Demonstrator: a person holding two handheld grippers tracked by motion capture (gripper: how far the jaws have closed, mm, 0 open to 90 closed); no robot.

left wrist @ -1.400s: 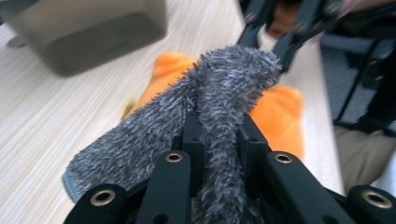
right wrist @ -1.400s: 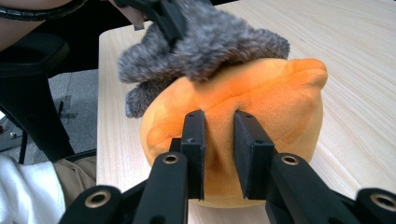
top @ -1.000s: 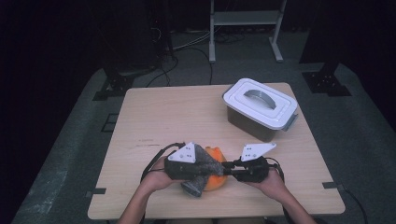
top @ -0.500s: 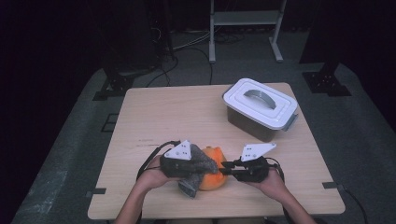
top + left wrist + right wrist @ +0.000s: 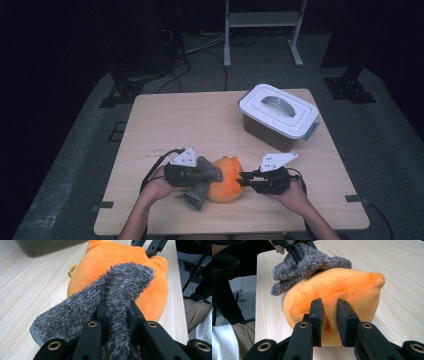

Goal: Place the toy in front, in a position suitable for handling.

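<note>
While both hands work at the near edge of a pale wooden table (image 5: 200,120), an orange plush toy (image 5: 225,186) sits on the tabletop between the two grippers. The left gripper (image 5: 117,315) has its jaws closed on a fold of fuzzy grey cloth (image 5: 100,302), which drapes over the left side and top of the toy and hangs down to the table. In the high view that cloth (image 5: 197,180) also covers much of the left gripper (image 5: 207,175) itself, with the grey plate on top of it showing. The right gripper (image 5: 329,315) comes in from the right, and its jaws pinch a small ridge of the orange plush (image 5: 332,300); in the high view the right gripper (image 5: 241,181) meets the toy's right side.

Farther off, toward the far right of the table, stands a grey plastic box with a white lid (image 5: 277,115) and a handle on top, well apart from the toy. Nothing lies between it and the toy. Beyond the table, a dark floor holds cables (image 5: 200,55) and the legs of a metal stand (image 5: 260,30). At the near edge, the right gripper view shows a white sleeve (image 5: 224,342) and tan trousers.
</note>
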